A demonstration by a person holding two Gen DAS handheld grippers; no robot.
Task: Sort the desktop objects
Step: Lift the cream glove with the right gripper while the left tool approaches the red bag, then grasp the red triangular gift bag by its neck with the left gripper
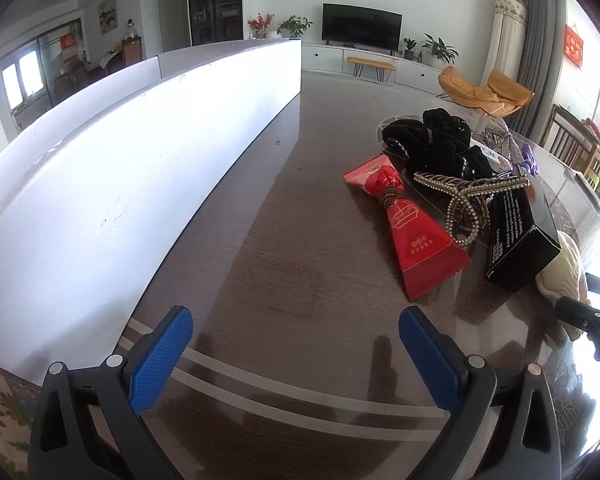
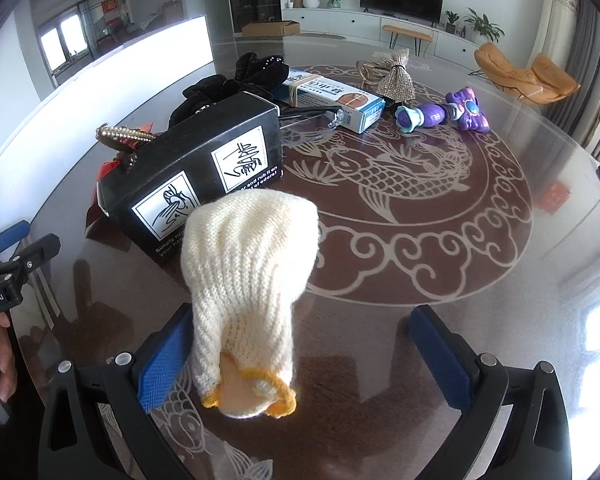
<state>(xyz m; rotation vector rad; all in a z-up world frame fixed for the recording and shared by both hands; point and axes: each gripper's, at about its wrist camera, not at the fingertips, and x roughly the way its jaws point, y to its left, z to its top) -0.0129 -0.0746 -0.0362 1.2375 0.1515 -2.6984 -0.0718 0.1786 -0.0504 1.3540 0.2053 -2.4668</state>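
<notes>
Between the right gripper (image 2: pixel 300 356) fingers, spread wide and gripping nothing, a knitted glove (image 2: pixel 248 280) is lying.
Closing off-centre risks snagging only loose knit; the left gripper (image 1: pixel 296 354) is hovering wide, empty.

Both views are daylit and pretty bright, with heavy fisheye bending: straight edges bow out and the corners go to black vignette. In the left wrist view the white box (image 1: pixel 112 184) along the left side is blown out near its top edge, nearly pure white. Windows at the upper left and right edge of each frame are clipped too. The bench (image 2: pixel 440 280) has a glossy top, so in the right wrist view there's a hazy sheen across the right half and a hot glare patch at lower right. Soft shadows of the jaws fall on the bench at the bottom. Focus is decent mid-frame, mushier toward the edges.
</notes>
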